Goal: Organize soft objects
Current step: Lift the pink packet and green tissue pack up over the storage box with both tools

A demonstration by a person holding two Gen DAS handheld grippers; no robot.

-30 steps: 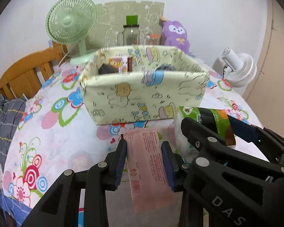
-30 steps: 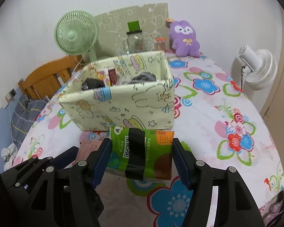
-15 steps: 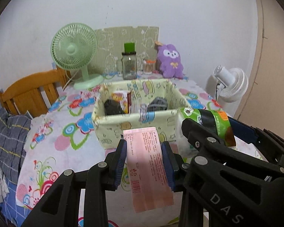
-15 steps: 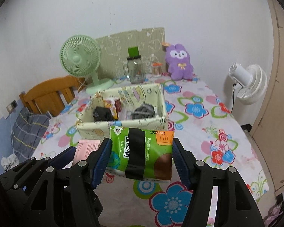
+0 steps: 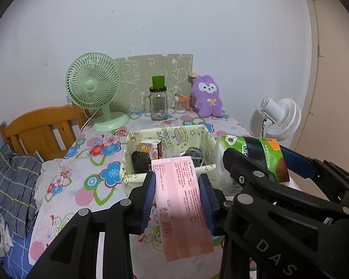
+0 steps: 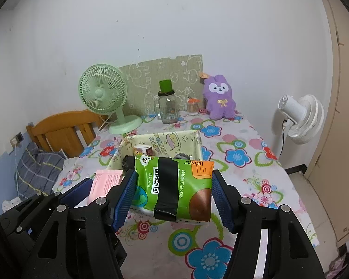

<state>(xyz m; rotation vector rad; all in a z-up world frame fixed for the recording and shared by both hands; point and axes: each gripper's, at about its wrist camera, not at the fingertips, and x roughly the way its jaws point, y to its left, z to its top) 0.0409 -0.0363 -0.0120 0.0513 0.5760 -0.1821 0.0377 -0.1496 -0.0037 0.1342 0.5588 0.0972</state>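
Observation:
My left gripper [image 5: 178, 197] is shut on a flat pink packet [image 5: 182, 207], held in the air above the flowered table. My right gripper [image 6: 174, 191] is shut on a green tissue pack [image 6: 174, 188] with a black tape band, also lifted. In the left wrist view the green tissue pack [image 5: 260, 158] and the right gripper's fingers [image 5: 295, 162] show at the right. The pink packet [image 6: 105, 182] shows at the left of the right wrist view. Beyond both stands a pale yellow fabric box [image 5: 137, 181] holding a dark sock roll, a small carton and a grey bundle.
At the table's back stand a green desk fan [image 5: 93, 90], a glass jar with a green lid [image 5: 158, 102], a small cup and a purple plush [image 5: 208, 97]. A wooden chair [image 5: 41, 130] with grey cloth is left; a white fan [image 5: 279, 118] is right.
Both grippers have risen with their packs, so the fabric box and table now look lower and farther away. Neither grip has changed.

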